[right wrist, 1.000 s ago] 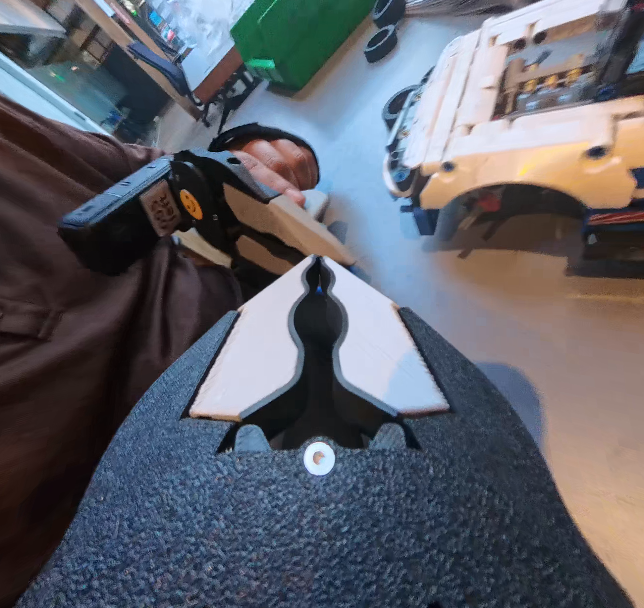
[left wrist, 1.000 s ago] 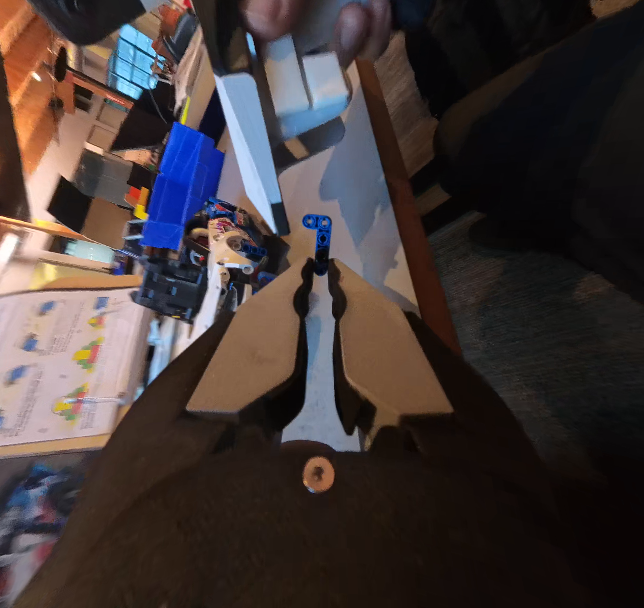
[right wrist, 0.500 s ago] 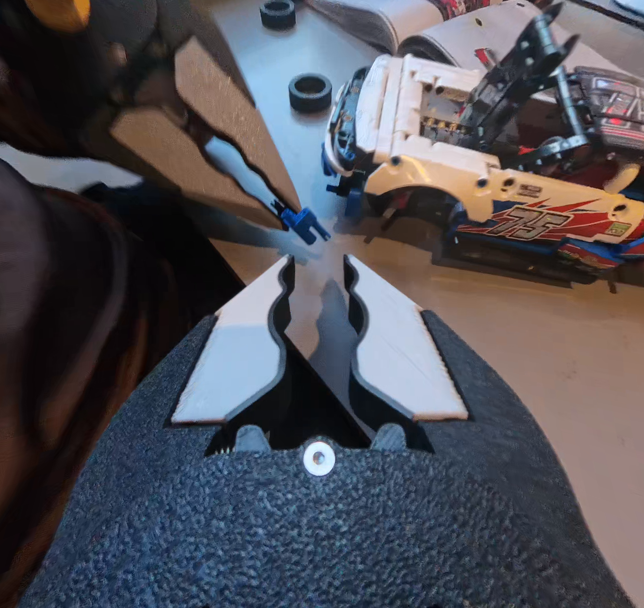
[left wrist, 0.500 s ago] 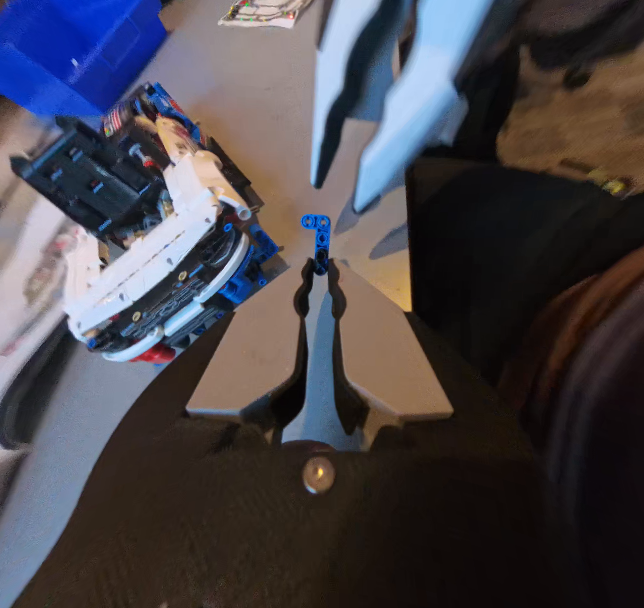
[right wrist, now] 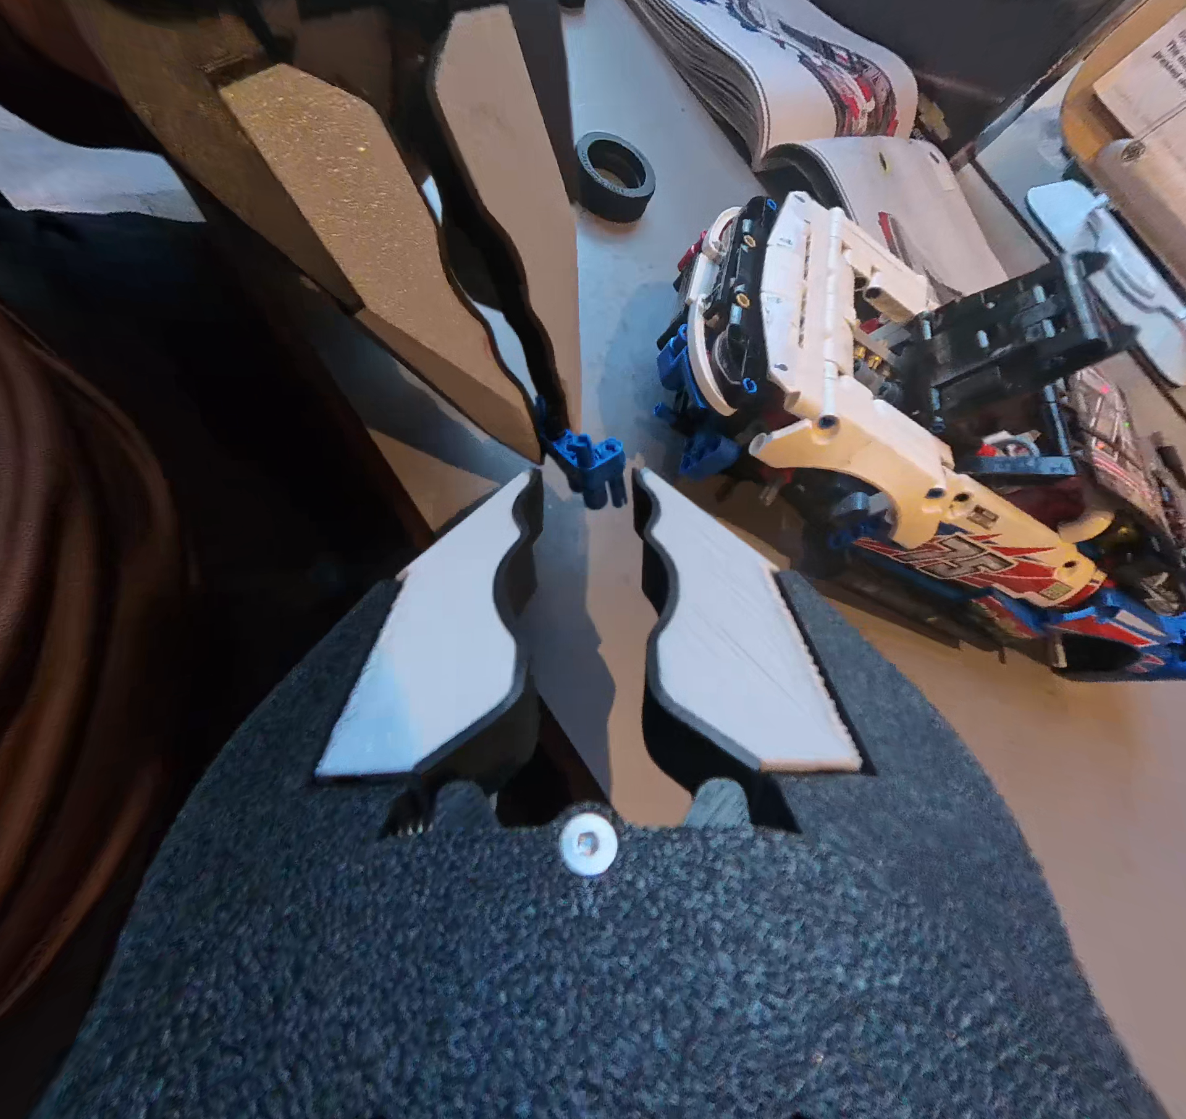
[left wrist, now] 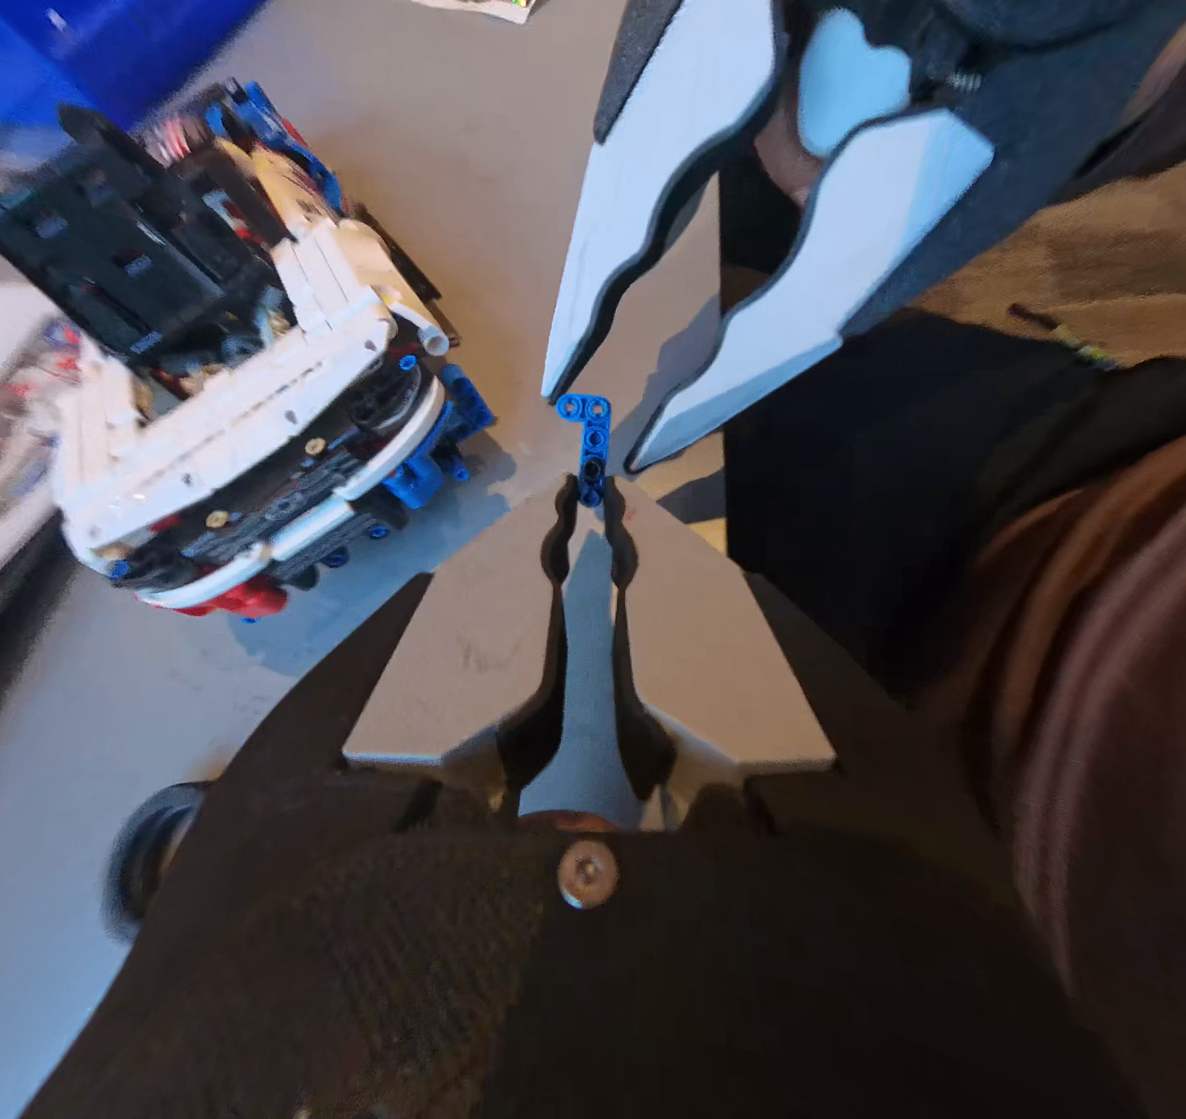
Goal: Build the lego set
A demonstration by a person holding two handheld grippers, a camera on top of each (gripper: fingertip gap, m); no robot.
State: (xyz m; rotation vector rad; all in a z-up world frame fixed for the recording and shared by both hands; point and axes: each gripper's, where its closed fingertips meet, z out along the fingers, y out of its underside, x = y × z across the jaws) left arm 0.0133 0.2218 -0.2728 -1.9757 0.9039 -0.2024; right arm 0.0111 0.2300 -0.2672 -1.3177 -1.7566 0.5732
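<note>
Blue L-shaped beam (left wrist: 592, 440), one piece, sits pinched by its lower end in the tips of the left gripper (left wrist: 587, 490), held above the grey table (left wrist: 449, 145). Right gripper (right wrist: 584, 478) faces it with jaws spread either side, not touching. One part-built white car (right wrist: 853, 408) stands nearby, with two loose black tyres (right wrist: 617, 176) and one instruction book (right wrist: 770, 42).

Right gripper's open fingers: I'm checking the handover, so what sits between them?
In the right wrist view, the blue L-shaped piece, clamped by the left gripper, sits just ahead of the right gripper, between its open fingertips.
</note>
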